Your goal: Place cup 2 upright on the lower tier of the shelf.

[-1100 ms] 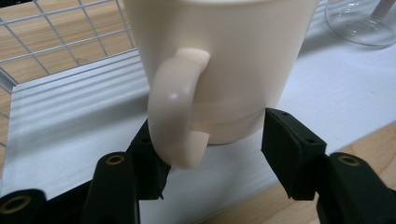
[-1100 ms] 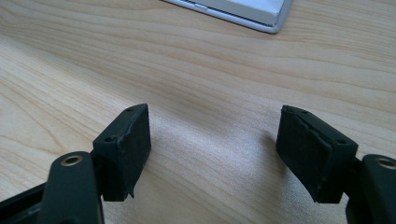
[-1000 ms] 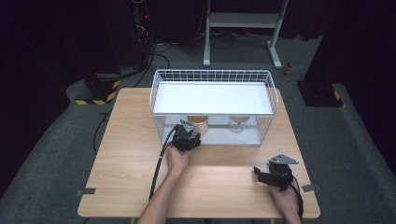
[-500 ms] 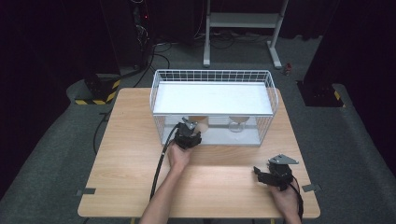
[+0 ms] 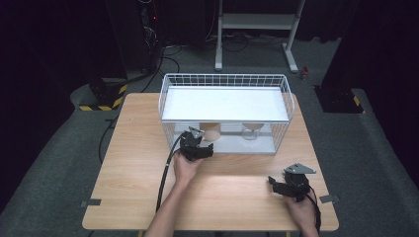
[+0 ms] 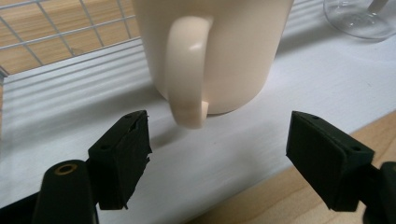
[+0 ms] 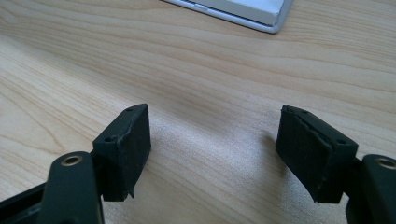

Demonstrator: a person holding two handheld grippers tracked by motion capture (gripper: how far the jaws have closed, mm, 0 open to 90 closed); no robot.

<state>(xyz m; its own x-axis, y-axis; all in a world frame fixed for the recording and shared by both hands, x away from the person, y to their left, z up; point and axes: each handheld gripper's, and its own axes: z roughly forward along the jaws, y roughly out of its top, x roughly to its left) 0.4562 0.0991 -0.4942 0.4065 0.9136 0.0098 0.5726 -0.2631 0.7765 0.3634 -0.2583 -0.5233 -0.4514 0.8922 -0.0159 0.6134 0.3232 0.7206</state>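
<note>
Two open, empty grippers: left gripper [image 6: 219,163], jaws just opened, faces the mug [image 6: 212,51] handle; next, close on it; right gripper [image 7: 215,154] idles over the desk [image 7: 196,70].

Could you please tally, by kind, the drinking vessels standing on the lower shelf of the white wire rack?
Cream mug: 1
Clear glass vessel: 1
Total: 2
Both stand on the lower shelf of the wire rack.
</note>
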